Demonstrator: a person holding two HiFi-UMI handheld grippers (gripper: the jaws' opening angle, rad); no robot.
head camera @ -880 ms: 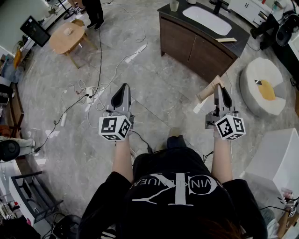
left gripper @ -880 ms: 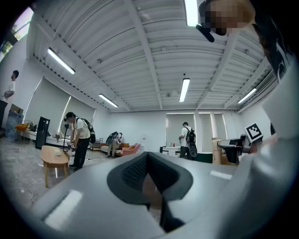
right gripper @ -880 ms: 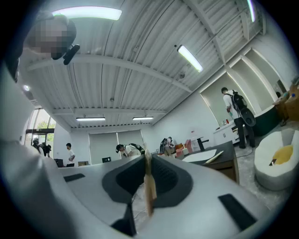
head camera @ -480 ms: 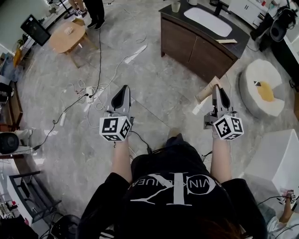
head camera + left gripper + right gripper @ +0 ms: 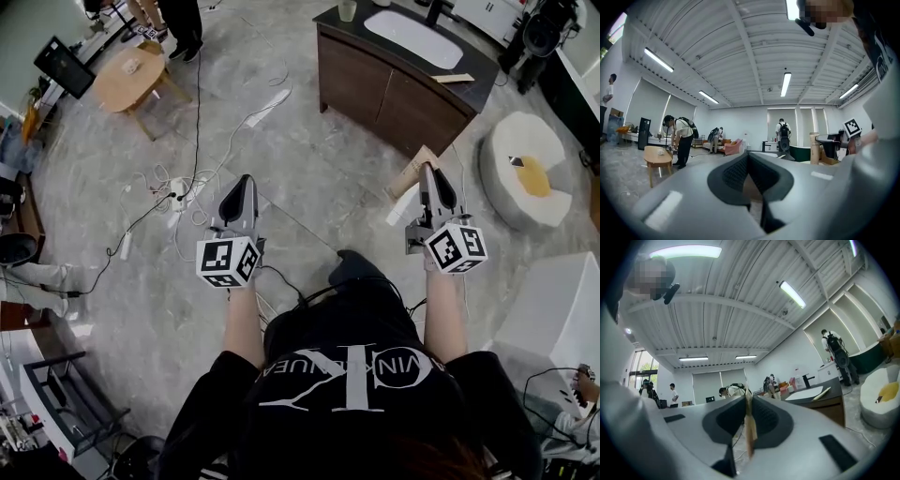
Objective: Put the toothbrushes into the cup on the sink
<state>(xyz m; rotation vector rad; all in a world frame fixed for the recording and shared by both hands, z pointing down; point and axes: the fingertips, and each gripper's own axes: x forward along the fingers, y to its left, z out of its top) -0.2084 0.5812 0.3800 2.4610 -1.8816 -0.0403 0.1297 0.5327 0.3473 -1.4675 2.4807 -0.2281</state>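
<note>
Right tongs point(image 5: 427, 171): pinching a tan toothbrush point(image 5: 411, 178) flat between the pads; it pokes out ahead and left of the tips.
Left tongs point(image 5: 244, 180): pressed together, nothing in them.
Cup point(image 5: 348, 10): well ahead of the right tongs, on the counter's point(image 5: 480, 68) far left corner, beside the sink point(image 5: 414, 39).
Second toothbrush point(image 5: 454, 80): lying near the counter's front right edge.
Risk: it's a thin pinch on a long handle, so a jolt could twist it loose and drop it.
In the way: nothing up to the cabinet point(image 5: 375, 89); cables point(image 5: 178, 192) lie beyond the left tongs, and a white round seat point(image 5: 525, 169) sits right of the right tongs.

Head camera downward — gripper cameras forward, sharing sink point(image 5: 415, 37).
</note>
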